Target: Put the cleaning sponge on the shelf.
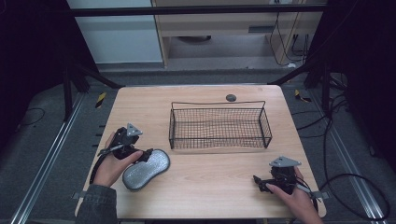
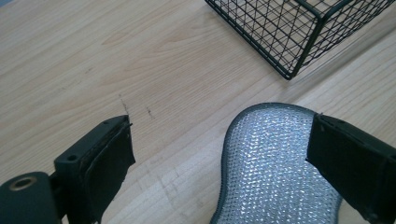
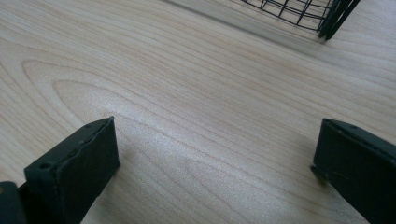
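Fingers first: the left gripper (image 2: 219,154) has its jaws spread wide, and the silver scrubbing pad (image 2: 275,168) sits between them, closer to the right-hand jaw, which looks to be touching or almost touching its edge. Nothing is pinched yet — the other jaw stands well clear of the pad, with bare wood between. The right gripper (image 3: 215,154) is spread wide too, with nothing but tabletop between its jaws.

From the high view, the pad (image 1: 146,169) lies flat on the table (image 1: 210,186) at the front left, just off the near left corner of the wire basket (image 1: 219,127). The left gripper (image 1: 140,156) is angled down at the pad's near end, which makes sense if the plan is to pick it up — you'd want the jaws straddling the narrow width, not the long way. My guess is the approach is nearly done and the hand needs to shift so the pad is centred before squeezing.

The right gripper (image 1: 261,183) rests low at the front right, well apart from the pad and pointing roughly toward the middle. It looks parked, probably just keeping out of the way.

The basket is empty and open on top, so it's likely where the pad goes.
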A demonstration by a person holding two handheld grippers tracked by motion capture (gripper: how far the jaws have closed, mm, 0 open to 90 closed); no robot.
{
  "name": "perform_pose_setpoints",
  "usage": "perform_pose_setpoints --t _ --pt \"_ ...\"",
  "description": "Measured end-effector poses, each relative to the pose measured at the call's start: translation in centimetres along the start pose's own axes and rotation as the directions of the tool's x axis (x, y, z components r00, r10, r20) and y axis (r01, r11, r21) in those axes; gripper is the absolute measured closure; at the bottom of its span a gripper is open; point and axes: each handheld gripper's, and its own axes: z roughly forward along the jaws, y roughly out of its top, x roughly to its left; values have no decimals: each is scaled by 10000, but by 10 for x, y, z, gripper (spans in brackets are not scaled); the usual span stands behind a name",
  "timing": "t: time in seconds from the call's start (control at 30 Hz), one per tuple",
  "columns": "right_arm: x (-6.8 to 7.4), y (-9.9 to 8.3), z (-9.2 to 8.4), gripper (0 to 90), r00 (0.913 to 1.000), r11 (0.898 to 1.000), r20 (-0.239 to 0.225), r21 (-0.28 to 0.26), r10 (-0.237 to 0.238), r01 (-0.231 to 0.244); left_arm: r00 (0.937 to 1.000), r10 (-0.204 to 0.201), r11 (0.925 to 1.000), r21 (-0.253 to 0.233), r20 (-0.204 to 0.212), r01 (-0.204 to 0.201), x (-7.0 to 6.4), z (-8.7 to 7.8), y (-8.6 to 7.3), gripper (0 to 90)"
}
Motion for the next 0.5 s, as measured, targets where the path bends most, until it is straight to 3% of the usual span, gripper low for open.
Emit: perform_pose_setpoints --t 0.1,0.27,0.43,0.5 --pt "0 0 0 3 10000 10000 2 1 -2 2 9997 115 9999 123 202 -117 -7 -5 5 65" --pt "0 0 0 3 10000 10000 1 -1 -13 13 9993 363 9988 323 -10 -363 -14 -5 6 57" --pt "0 0 0 3 10000 10000 2 -8 15 -15 9968 667 9958 602 444 -694 -25 -4 -4 53" --pt "0 0 0 3 10000 10000 10 -3 24 -24 9945 844 9916 926 612 -899 -28 -3 -9 54"
